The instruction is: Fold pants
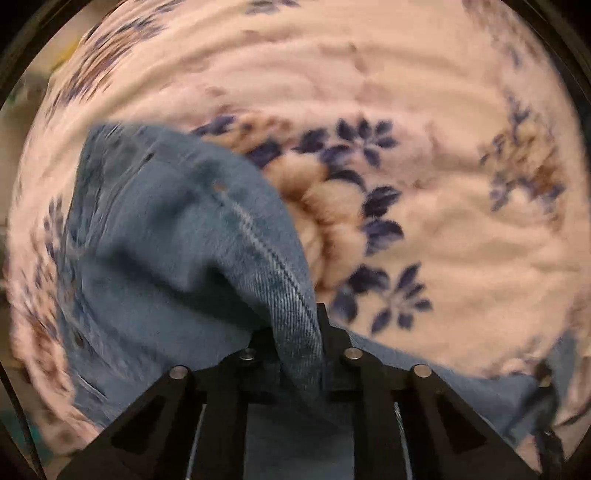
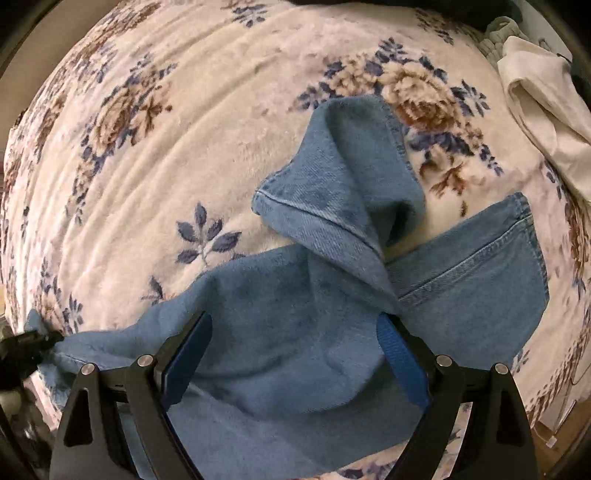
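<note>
Blue denim pants (image 2: 306, 317) lie crumpled on a floral pink blanket (image 2: 184, 155). In the right wrist view a back pocket (image 2: 480, 266) lies flat at the right and a leg end folds up at the centre. My right gripper (image 2: 295, 332) is open, its blue-padded fingers (image 2: 402, 350) spread wide just above the denim. My left gripper (image 1: 295, 332) is shut on a seamed edge of the pants (image 1: 266, 258) and holds it up off the blanket (image 1: 443, 221). The left gripper's tip also shows at the far left of the right wrist view (image 2: 29, 343), clamped on the pants' edge.
A white garment (image 2: 546, 122) lies on the blanket at the upper right, with a grey knit item (image 2: 495, 33) beyond it. The blanket's edge and bare floor (image 2: 557, 435) show at the lower right.
</note>
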Demonstrator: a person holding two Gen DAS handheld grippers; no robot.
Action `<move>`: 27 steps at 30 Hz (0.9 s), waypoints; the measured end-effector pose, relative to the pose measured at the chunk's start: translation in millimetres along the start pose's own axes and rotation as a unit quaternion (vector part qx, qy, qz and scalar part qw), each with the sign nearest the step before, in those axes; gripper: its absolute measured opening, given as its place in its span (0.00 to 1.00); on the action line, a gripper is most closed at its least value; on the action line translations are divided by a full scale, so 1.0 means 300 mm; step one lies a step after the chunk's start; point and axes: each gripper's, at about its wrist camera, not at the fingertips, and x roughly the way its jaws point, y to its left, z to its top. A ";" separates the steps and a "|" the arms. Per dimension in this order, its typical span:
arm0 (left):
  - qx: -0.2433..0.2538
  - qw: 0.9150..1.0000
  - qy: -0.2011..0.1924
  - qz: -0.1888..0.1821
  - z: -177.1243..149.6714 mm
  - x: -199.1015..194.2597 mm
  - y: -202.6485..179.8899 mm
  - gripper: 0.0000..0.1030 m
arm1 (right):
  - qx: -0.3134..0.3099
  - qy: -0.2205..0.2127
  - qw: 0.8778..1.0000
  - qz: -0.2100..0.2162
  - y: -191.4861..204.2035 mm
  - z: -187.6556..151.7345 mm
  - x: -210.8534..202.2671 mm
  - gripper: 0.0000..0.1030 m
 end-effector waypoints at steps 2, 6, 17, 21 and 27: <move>-0.039 0.997 -0.026 -0.054 -0.095 -0.081 0.098 0.10 | -0.004 -0.006 1.000 -0.001 -0.011 -0.010 -0.028 0.90; -0.111 0.986 -0.035 -0.119 -0.331 -0.142 0.268 0.10 | -0.013 -0.019 1.000 -0.018 -0.042 -0.018 -0.063 0.90; -0.154 0.986 0.010 -0.069 -0.604 0.057 0.403 0.35 | 0.057 0.006 0.998 0.014 -0.152 0.039 0.054 0.90; -0.128 0.990 -0.020 -0.057 -0.668 0.000 0.378 0.51 | 0.015 -0.027 1.000 0.000 -0.087 0.070 0.049 0.89; -0.076 0.991 -0.103 -0.030 -0.682 -0.122 0.327 0.86 | 0.018 -0.060 0.997 0.052 -0.077 0.078 -0.021 0.04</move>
